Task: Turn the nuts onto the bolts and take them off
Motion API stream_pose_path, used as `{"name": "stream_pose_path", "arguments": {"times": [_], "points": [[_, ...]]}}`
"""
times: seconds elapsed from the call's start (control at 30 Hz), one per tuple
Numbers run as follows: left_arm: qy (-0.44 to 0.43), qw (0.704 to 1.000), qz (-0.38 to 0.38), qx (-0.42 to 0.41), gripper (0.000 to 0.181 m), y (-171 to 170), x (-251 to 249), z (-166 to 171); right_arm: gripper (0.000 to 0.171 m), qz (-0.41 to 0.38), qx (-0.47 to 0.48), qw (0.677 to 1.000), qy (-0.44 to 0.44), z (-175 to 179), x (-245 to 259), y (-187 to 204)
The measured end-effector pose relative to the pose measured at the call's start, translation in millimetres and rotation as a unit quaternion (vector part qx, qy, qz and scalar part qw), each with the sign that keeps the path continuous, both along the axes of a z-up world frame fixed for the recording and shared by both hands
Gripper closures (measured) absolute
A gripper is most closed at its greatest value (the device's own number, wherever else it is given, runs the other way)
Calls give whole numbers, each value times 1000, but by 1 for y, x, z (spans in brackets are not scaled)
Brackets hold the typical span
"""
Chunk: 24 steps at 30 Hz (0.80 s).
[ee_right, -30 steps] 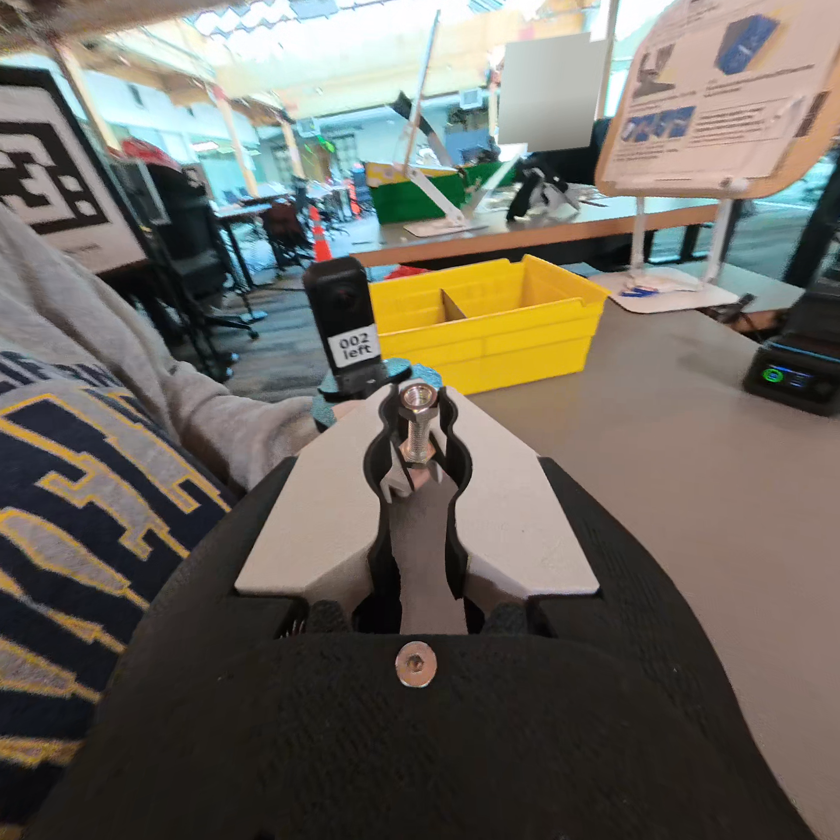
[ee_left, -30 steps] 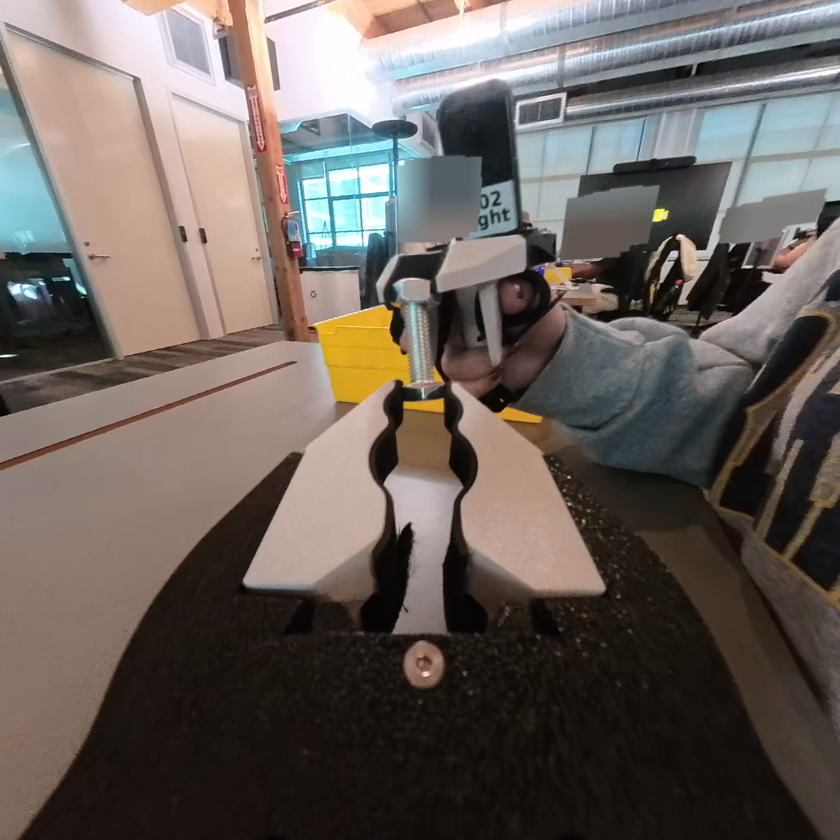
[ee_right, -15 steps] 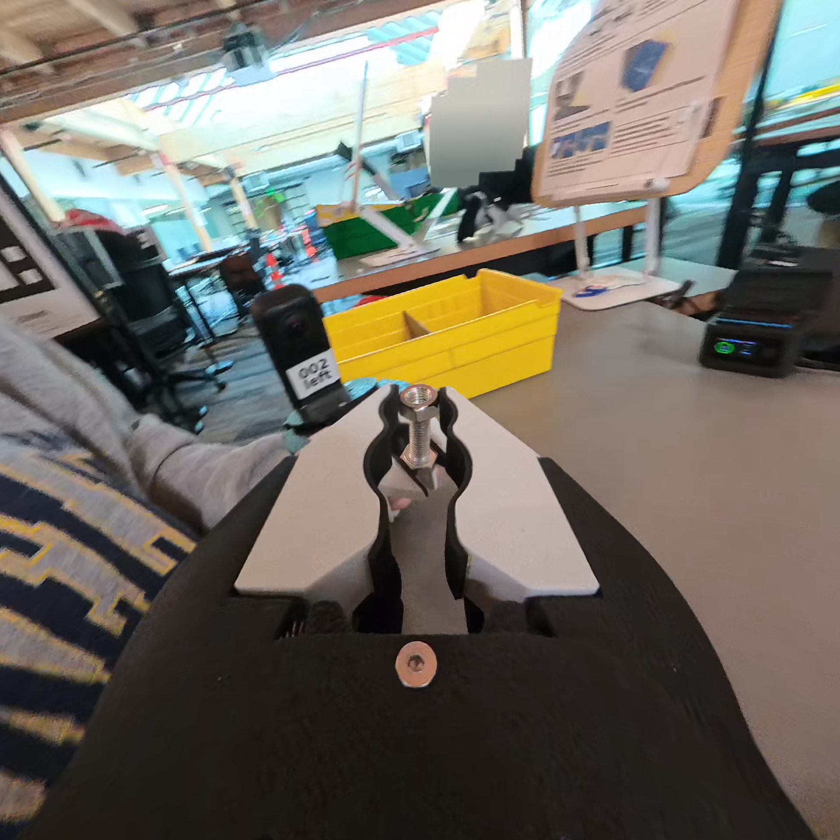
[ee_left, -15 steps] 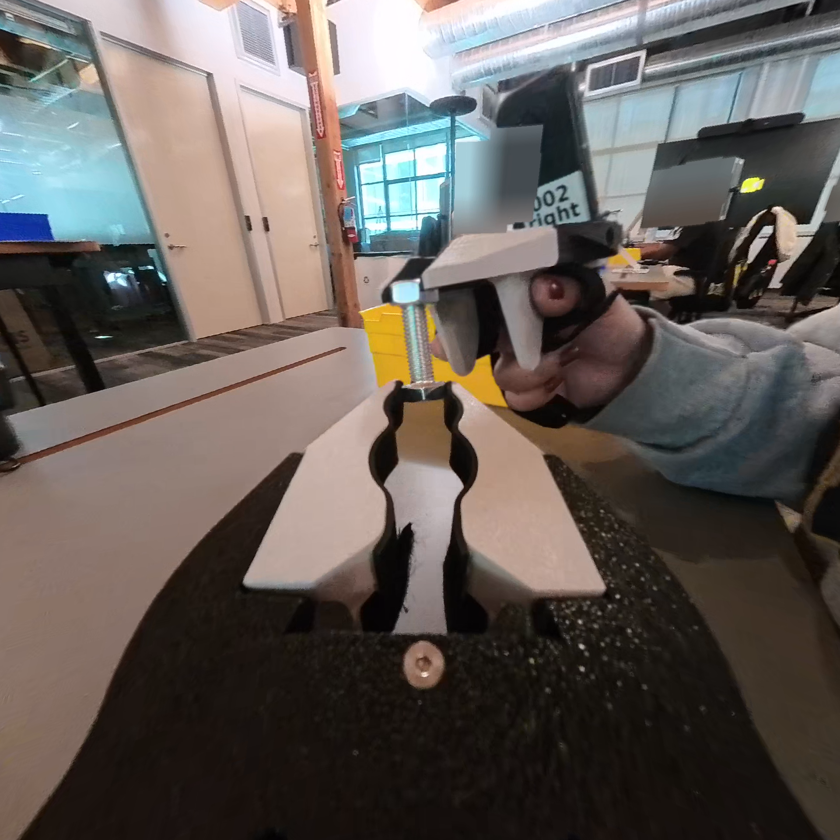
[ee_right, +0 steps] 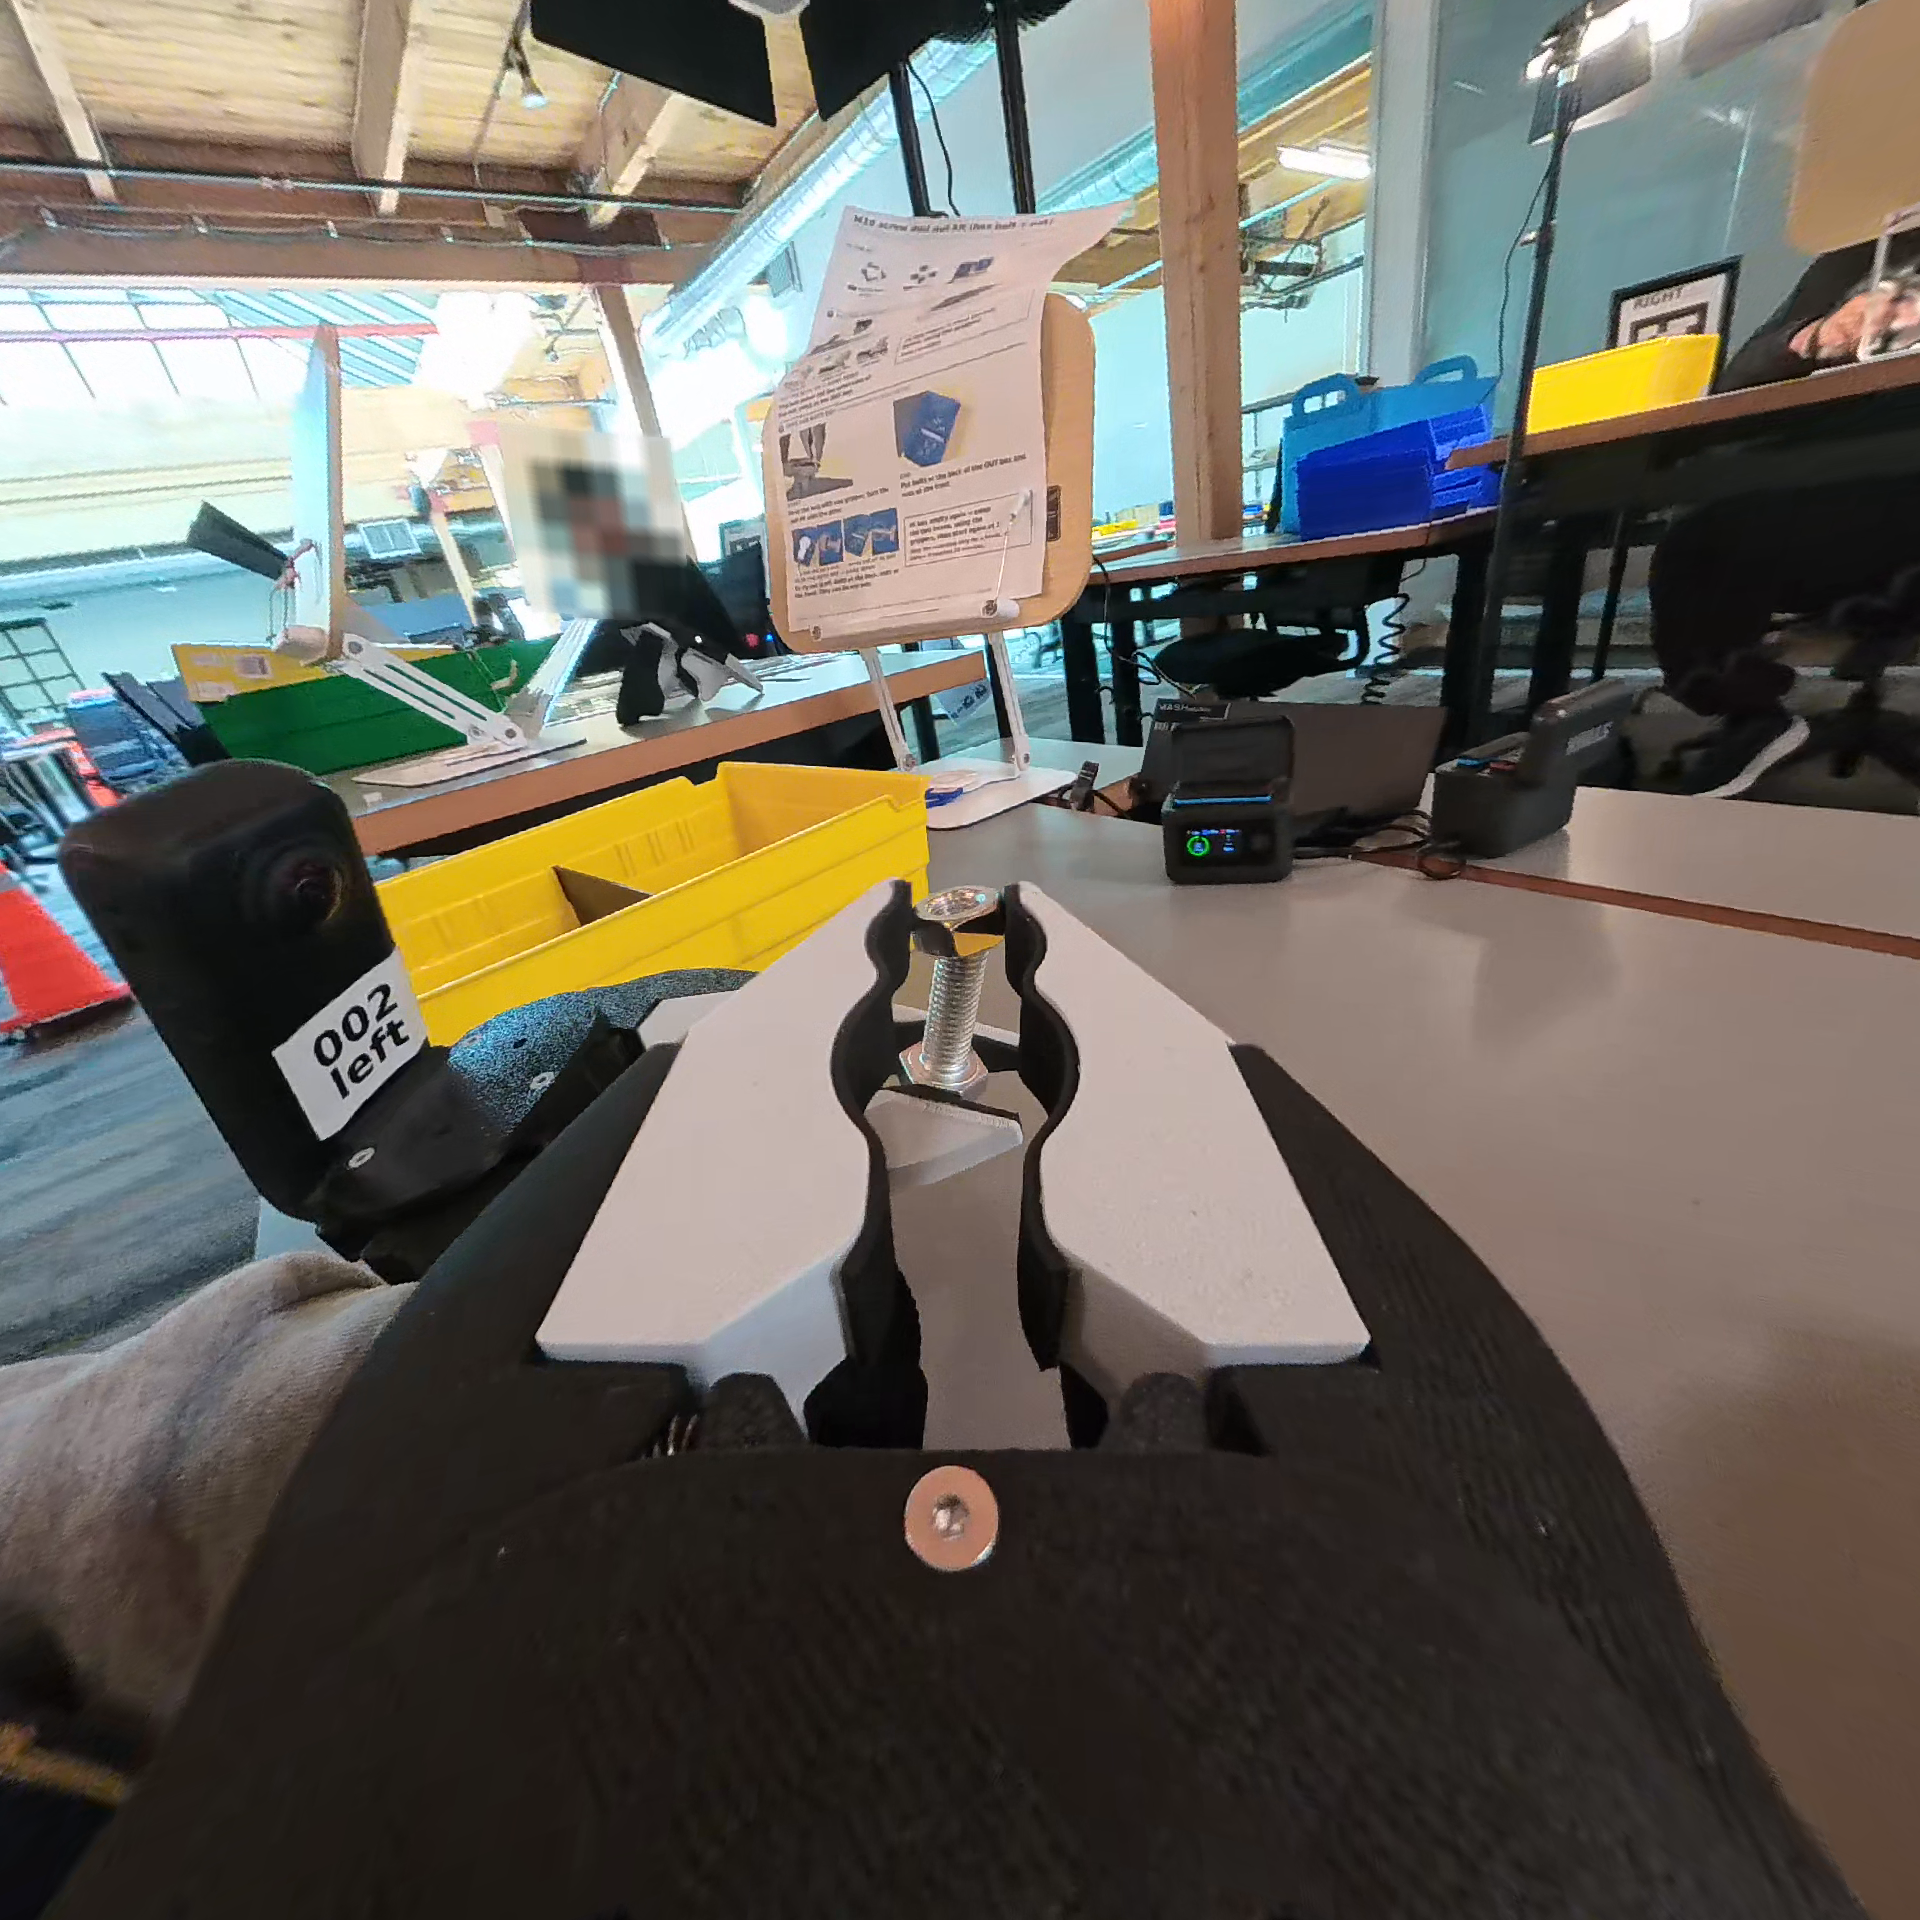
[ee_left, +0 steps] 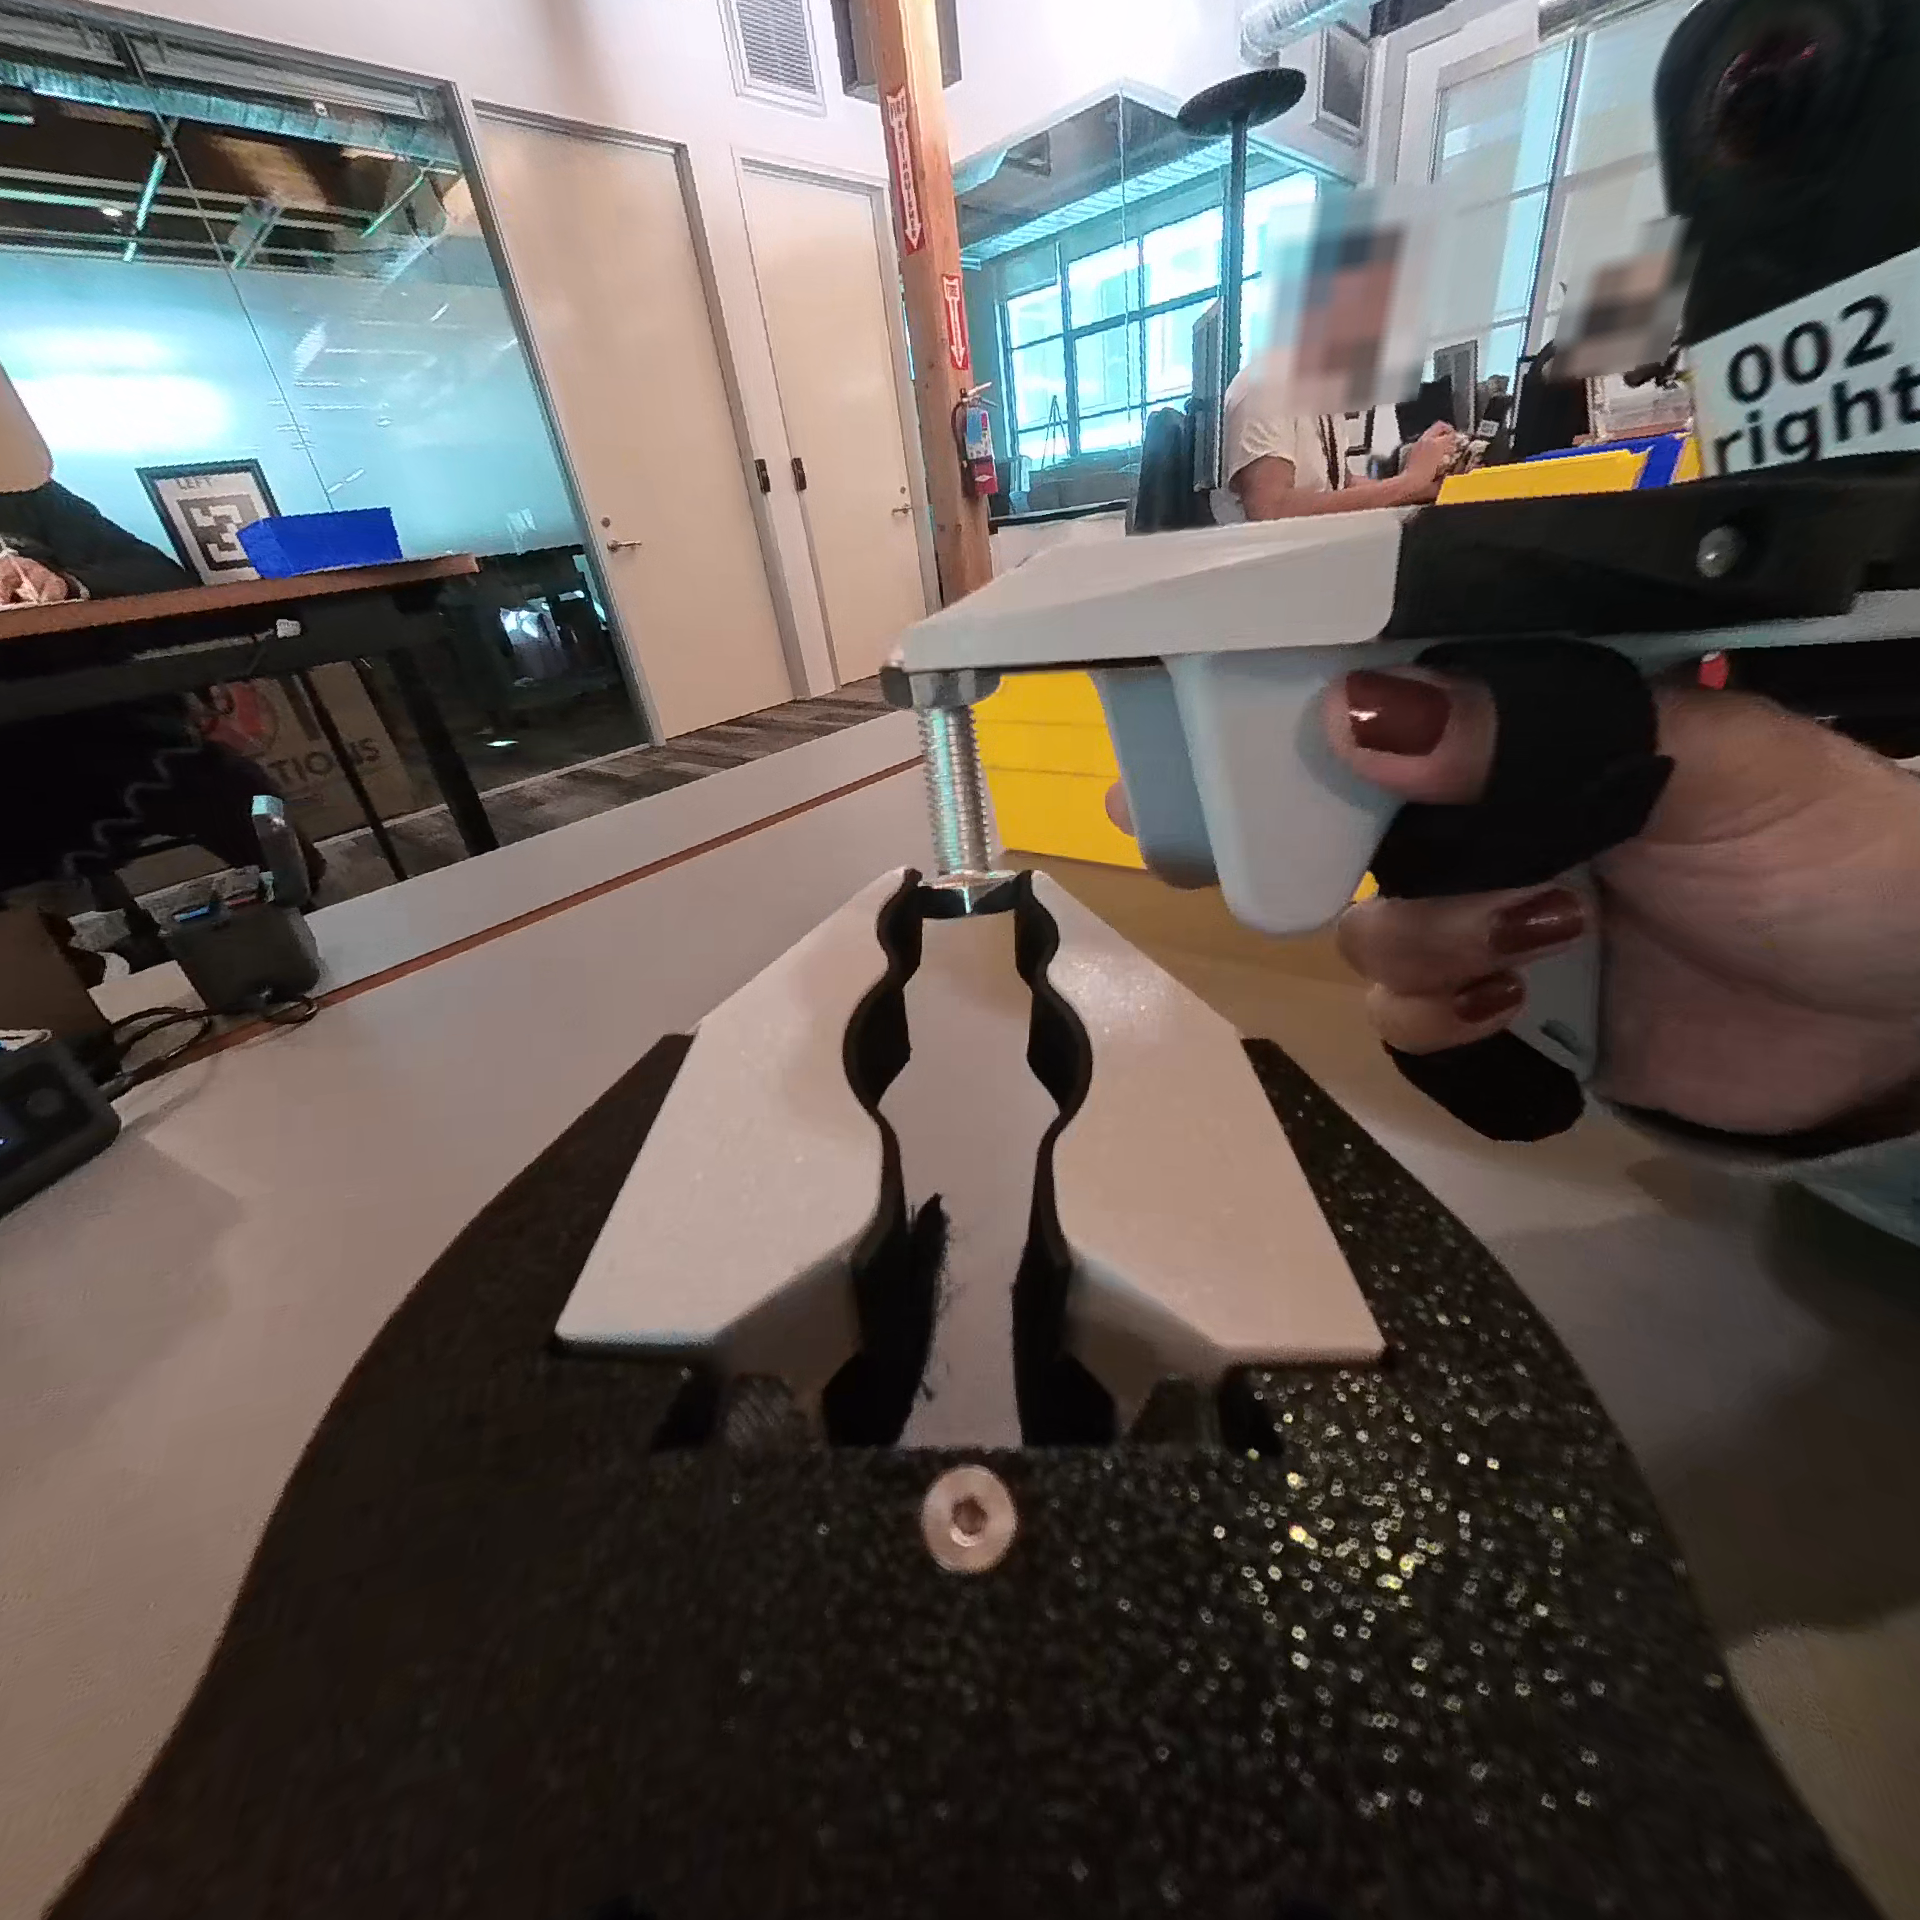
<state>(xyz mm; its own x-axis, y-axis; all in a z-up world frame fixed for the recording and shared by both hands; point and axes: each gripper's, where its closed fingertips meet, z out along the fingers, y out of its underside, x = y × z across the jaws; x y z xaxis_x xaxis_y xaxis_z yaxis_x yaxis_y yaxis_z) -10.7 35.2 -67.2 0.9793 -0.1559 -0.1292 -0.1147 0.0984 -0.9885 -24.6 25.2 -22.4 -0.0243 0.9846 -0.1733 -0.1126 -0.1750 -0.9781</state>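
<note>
A silver bolt (ee_right: 951,1013) stands upright between the two grippers. My right gripper (ee_right: 956,906) is shut on its hex head at the fingertips. A silver nut (ee_right: 940,1070) sits on the bolt's lower end. My left gripper (ee_left: 966,891) is shut on this nut (ee_left: 961,902) at its fingertips. In the left wrist view the bolt (ee_left: 961,790) hangs down from the right gripper (ee_left: 920,665), which comes in from the right in a person's hand. In the right wrist view the left gripper's fingertips (ee_right: 935,1138) show below the nut.
Both grippers are above a grey table (ee_right: 1558,1143). A yellow divided bin (ee_right: 665,883) stands just behind them, also in the left wrist view (ee_left: 1039,769). A small black device with a lit screen (ee_right: 1226,831) and a paper sheet on a stand (ee_right: 925,468) are at the back.
The grippers have swung around each other about the bolt's axis, so each sees the other from a new side. The right gripper looks much closer in the left wrist view. Both grips have held.
</note>
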Motion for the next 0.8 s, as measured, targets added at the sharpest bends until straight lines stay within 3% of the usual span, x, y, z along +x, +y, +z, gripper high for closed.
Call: {"name": "stream_pose_path", "arguments": {"times": [0.57, 0.7, 0.8], "points": [[-5, 1000, -19, -13, 166, 1, 1, -6, 155, 35, 4, 999, -4, -6, 0, 2], [-23, 997, -71, 15, 166, -7, 8, 3, 155, 132, -38, 990, 23, 2, 5, -7], [-55, 988, -143, 32, 166, -16, 19, 10, 156, 258, -115, 959, 35, 8, 12, -18]]}}
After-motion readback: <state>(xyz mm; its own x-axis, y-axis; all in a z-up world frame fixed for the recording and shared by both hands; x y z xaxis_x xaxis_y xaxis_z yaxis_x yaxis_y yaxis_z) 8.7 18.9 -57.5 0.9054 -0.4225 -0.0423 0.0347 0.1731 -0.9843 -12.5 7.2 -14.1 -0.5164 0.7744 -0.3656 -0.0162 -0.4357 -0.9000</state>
